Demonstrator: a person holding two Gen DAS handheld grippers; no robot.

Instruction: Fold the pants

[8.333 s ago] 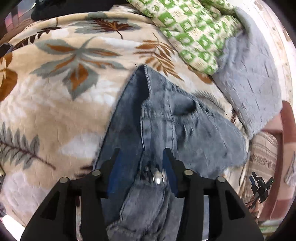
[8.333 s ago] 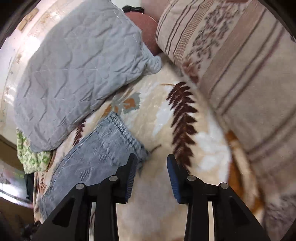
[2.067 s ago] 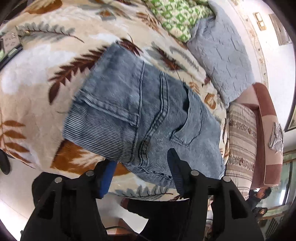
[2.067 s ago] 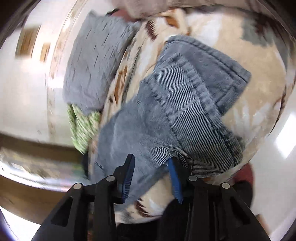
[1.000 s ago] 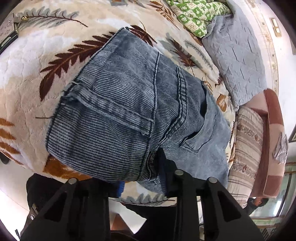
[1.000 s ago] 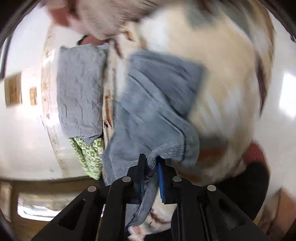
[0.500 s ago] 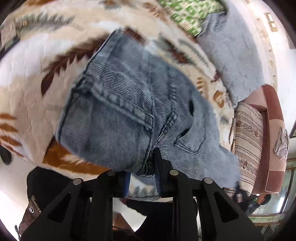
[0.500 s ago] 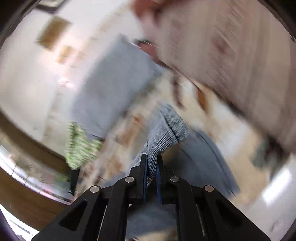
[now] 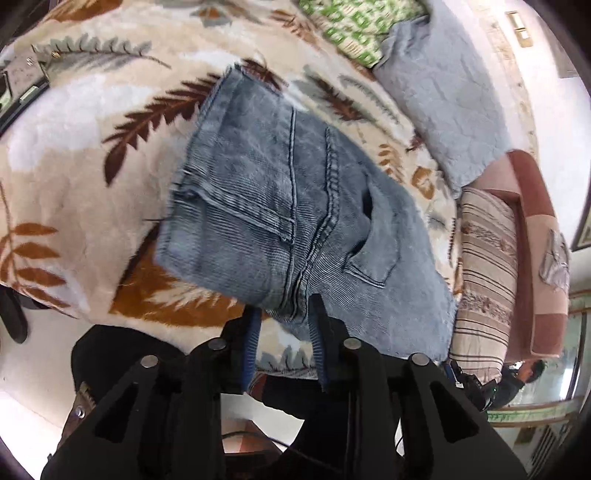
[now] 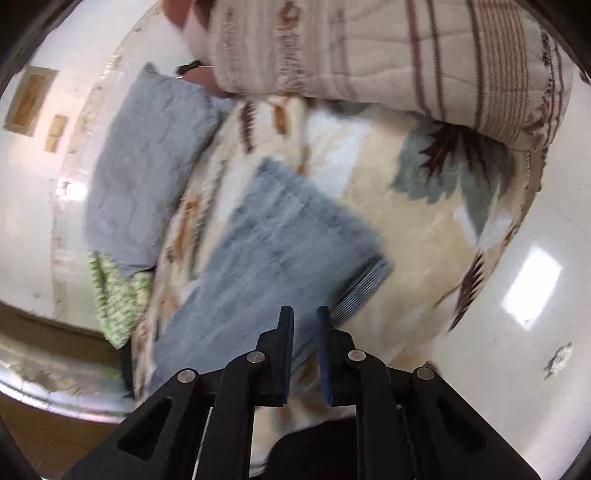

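The blue denim pants (image 9: 295, 221) lie folded into a compact block on the leaf-patterned blanket (image 9: 92, 155), back pockets up. My left gripper (image 9: 284, 314) is open, its fingers on either side of the near edge of the denim, holding nothing. In the right wrist view the folded pants (image 10: 273, 251) are blurred, lying flat on the blanket (image 10: 424, 229). My right gripper (image 10: 304, 317) is slightly open just above the near edge of the denim, with nothing between the pads.
A grey quilted pillow (image 9: 443, 85) and a green patterned cloth (image 9: 351, 26) lie at the far side of the bed. A striped cushion (image 10: 406, 55) sits beside the pants. The bed edge and white floor (image 10: 517, 350) are close below both grippers.
Both grippers have let go of the denim and opened. The lifted fold has dropped flat onto the blanket. The right gripper has swung back over the bed edge.
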